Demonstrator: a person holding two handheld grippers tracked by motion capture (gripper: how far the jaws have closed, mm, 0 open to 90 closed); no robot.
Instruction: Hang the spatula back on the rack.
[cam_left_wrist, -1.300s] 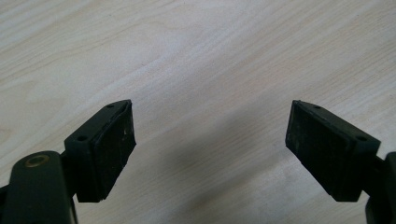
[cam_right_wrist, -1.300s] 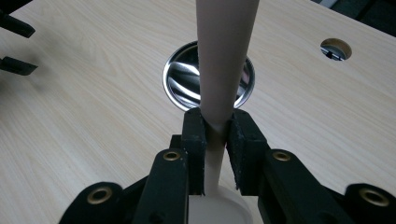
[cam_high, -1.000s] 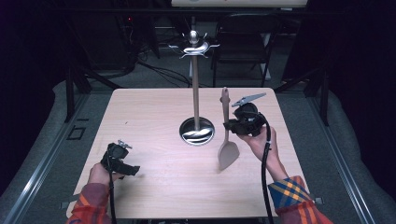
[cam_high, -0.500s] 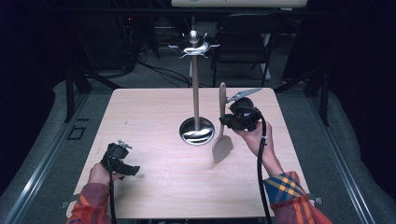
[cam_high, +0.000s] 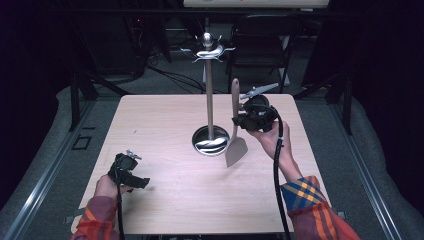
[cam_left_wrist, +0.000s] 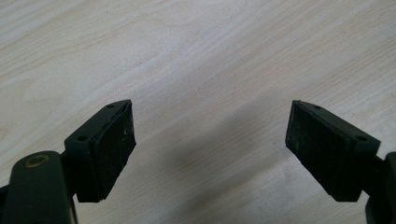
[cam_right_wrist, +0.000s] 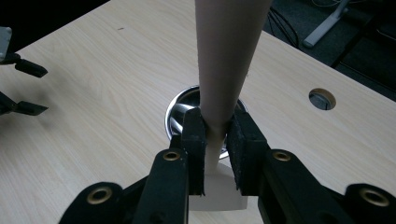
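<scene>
At the left of the high view the left claw (cam_high: 131, 172) rests low on the table (cam_high: 165, 200) near its front-left corner; in the left gripper view its jaws stand wide apart with bare wood between them, so it is released and idle. In the middle stands the utensil stand (cam_high: 210, 100), a round chrome base with a slim upright post topped by curved hooks (cam_high: 206, 51). Just to its right the right claw (cam_high: 239, 121) is clenched on the neck of a spatula (cam_high: 235, 130), which hangs in the air, apart from the table and close beside the post. The right gripper view shows the pads pinching the handle where it narrows toward the blade.

The spatula's long axis runs nearly upright: handle end up, flat blade (cam_high: 236, 151) pointing down toward the table by the base.

The step in hand looks like carrying the spatula to the stand to hang it. The next move likely calls for raising it until the handle's top reaches a hook; whether the handle has a hanging hole cannot be told.
</scene>
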